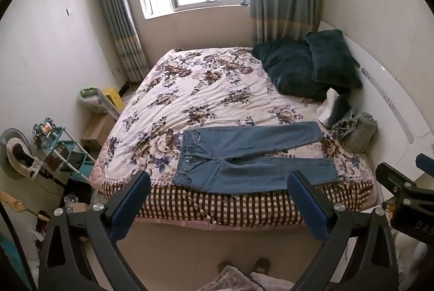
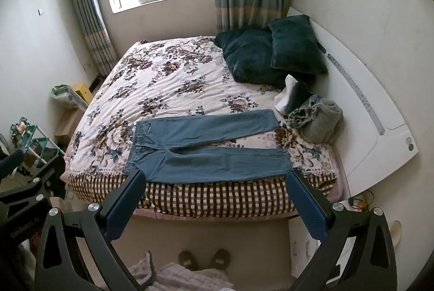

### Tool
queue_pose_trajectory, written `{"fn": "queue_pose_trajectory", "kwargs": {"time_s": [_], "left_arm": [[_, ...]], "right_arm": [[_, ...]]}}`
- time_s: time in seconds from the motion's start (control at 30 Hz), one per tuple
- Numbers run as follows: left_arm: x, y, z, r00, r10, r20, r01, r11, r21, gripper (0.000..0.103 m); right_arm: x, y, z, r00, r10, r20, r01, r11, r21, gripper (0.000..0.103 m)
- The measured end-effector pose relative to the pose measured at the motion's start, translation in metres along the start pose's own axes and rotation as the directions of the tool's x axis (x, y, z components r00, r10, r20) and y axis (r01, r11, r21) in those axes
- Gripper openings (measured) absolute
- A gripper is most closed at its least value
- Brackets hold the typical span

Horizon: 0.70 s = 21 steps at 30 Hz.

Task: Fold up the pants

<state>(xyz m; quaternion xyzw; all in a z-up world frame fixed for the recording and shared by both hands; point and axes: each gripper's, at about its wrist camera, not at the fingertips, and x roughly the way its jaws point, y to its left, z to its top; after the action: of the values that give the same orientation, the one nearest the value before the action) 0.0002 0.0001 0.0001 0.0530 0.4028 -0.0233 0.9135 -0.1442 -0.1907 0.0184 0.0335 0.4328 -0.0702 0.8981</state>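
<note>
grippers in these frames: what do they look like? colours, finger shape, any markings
Both match: the left gripper and right gripper have black frames with triangular cut-outs, silver round bolts at the pivots, and two long flat fingers faced with blue ribbed pads. White lettering on each body is only partly readable. No cables or sleeves show.

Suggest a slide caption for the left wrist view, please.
Open left tool poised above unfolded jeans on floral bed.
</note>
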Motion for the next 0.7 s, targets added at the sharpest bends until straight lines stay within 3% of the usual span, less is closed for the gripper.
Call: {"fn": "queue_pose_trajectory", "kwargs": {"time_s": [0.7], "left_arm": [[0.0005, -0.0008, 0.0043, 0.999, 0.014, -0.033, -0.013, 1.0, 0.017, 0.103]], "right_arm": [[-0.0071, 0.0018, 0.0046, 1.0, 0.002, 0.01, -0.002, 1.0, 0.0, 0.103]]}}
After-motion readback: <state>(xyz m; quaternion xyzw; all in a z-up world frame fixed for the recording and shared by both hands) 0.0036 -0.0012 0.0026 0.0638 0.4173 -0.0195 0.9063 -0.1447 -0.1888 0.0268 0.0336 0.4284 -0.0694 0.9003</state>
